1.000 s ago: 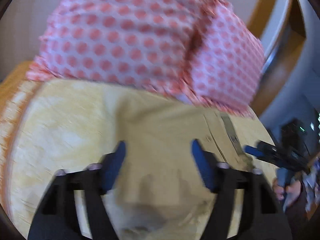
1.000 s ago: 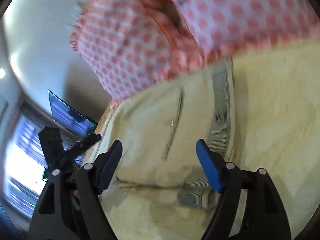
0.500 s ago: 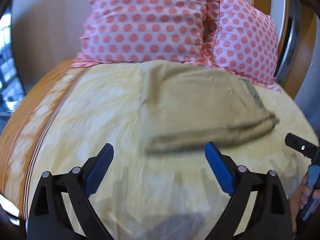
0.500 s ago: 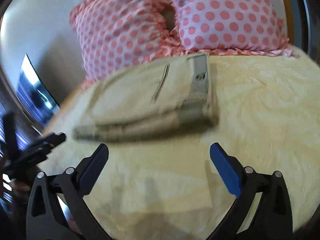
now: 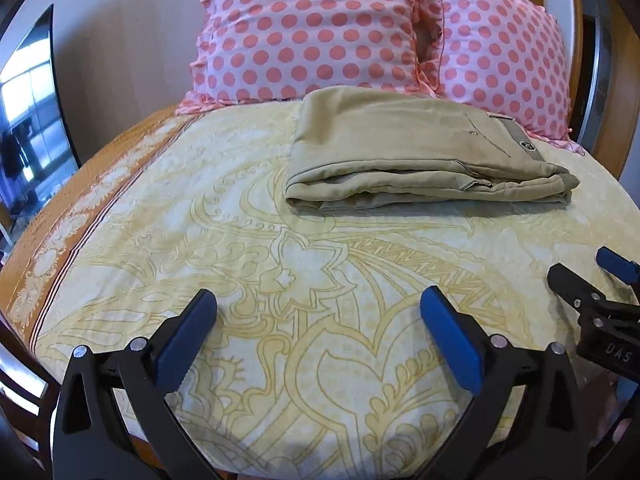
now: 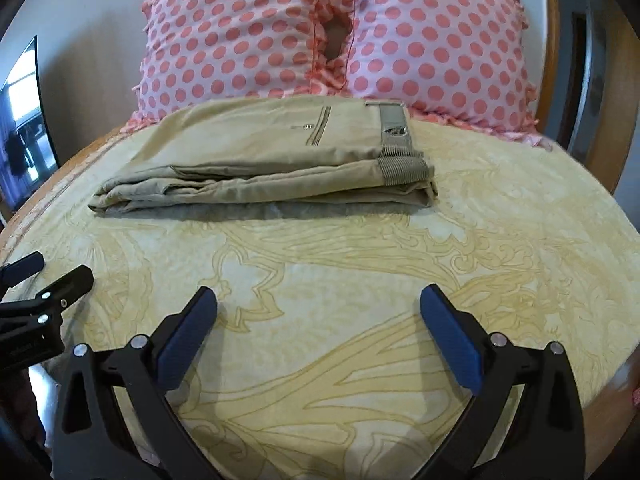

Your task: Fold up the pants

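The khaki pants [image 5: 420, 156] lie folded in a flat stack on the yellow patterned bedspread [image 5: 280, 280], near the pillows, waistband to the right. They also show in the right wrist view [image 6: 272, 164]. My left gripper [image 5: 318, 324] is open and empty, well back from the pants near the bed's front edge. My right gripper [image 6: 318, 324] is open and empty too, equally far back. Each gripper shows at the edge of the other's view: the right one [image 5: 592, 296] and the left one [image 6: 36, 280].
Two pink pillows with red dots [image 5: 304, 28] [image 6: 436, 48] lean against the headboard behind the pants. A dark screen [image 5: 28, 112] stands left of the bed. A wooden frame [image 6: 552, 40] rises at the right.
Both grippers have pulled back from right over the pants to the bed's front edge. The pants stay folded where they lay.
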Available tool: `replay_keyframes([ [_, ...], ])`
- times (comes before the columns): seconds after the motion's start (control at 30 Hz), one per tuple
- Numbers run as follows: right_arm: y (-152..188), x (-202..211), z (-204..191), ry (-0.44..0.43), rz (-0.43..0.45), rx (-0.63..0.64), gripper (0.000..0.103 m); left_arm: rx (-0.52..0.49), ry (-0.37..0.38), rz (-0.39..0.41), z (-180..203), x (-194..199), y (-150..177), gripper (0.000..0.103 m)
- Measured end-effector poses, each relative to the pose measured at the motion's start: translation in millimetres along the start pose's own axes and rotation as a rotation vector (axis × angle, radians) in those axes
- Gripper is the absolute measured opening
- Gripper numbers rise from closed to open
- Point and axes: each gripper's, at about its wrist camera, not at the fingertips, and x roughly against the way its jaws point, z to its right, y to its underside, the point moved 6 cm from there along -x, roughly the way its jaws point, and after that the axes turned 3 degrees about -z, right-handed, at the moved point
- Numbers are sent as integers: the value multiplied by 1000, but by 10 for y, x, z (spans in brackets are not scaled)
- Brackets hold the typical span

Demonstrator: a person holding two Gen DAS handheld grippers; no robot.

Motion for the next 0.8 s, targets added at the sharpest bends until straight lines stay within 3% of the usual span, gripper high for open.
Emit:
replay_keyframes([
  [0.27,46,35,-3,40,65,-23,101,4,-6,53,13,30,38,102],
  [0.8,41,35,8,39,68,-22,101,3,-5,55,9,25,31,102],
])
